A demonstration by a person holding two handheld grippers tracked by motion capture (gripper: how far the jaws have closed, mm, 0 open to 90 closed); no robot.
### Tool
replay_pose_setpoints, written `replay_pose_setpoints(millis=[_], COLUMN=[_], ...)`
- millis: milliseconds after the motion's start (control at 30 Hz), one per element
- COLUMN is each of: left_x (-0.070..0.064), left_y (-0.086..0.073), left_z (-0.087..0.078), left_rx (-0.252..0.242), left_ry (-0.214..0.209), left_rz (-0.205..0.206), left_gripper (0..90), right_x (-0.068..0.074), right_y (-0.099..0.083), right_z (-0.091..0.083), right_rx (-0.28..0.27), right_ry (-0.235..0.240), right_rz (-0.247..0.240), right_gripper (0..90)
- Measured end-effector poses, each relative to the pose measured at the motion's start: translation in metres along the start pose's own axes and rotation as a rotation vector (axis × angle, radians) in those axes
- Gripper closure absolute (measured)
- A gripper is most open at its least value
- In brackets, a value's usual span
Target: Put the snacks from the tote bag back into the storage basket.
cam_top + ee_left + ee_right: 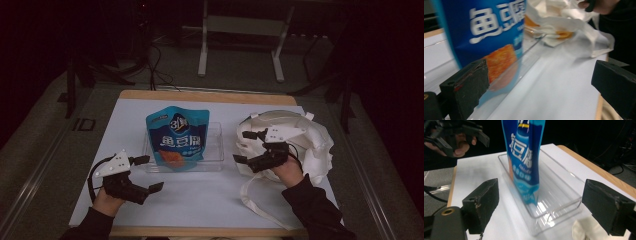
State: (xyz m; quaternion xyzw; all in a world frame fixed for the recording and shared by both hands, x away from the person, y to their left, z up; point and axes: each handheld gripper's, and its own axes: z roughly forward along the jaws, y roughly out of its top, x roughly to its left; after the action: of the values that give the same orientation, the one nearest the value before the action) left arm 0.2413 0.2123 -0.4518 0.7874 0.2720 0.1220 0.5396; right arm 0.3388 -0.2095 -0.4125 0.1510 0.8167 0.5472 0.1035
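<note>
Seen from the high view, a table (210, 197) with a white top and a wooden edge occupies the centre of the frame. At lower left, the left gripper (152, 173) is held in the person's left hand (107, 200); its two black jaws stand wide apart, nothing between them, pointing toward the frame's middle. Just right of it, at centre, a clear plastic tray (216, 150) rests on the white surface, and a blue snack bag (176, 138) with white lettering and an orange picture stands upright in the tray's left part. At right of centre, the right gripper (242, 146) is held in the right hand (287, 172), jaws likewise wide and empty, pointing toward the tray. Beneath and behind that gripper lies a crumpled white cloth bag (312, 137), its strap trailing toward the frame's lower edge.

Left gripper view: the blue bag (486, 32) fills the upper left, close beyond the left-hand jaw; the white cloth (574, 27) lies at upper right.

Right gripper view: the tray (554, 195) sits between the spread jaws, the bag (524, 157) rising from it at upper centre; the other gripper (456, 135) appears at upper left.
</note>
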Motion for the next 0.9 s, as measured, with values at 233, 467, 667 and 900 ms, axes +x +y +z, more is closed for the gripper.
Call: replay_pose_setpoints(millis=[233,467,667,900], left_x=[-0.024,-0.038,-0.047,-0.053], left_y=[0.009,0.017,0.02,0.021], left_z=[0.008,0.023,0.042,0.062], left_rx=[0.001,0.01,0.042,0.054], left_ry=[-0.054,-0.117,-0.165,-0.211], left_rz=[0.055,0.086,0.112,0.11], left_gripper=[1.7,1.7,1.7,1.7], right_x=[0.008,0.016,0.019,0.021], right_y=[-0.016,-0.03,-0.042,-0.053], right_z=[-0.018,-0.035,-0.05,-0.065], right_rx=[-0.005,-0.019,-0.016,-0.017], right_ry=[-0.002,-0.029,-0.056,-0.078], right_rz=[0.001,-0.003,0.014,0.025], right_gripper=[14.2,14.5,14.4,14.4])
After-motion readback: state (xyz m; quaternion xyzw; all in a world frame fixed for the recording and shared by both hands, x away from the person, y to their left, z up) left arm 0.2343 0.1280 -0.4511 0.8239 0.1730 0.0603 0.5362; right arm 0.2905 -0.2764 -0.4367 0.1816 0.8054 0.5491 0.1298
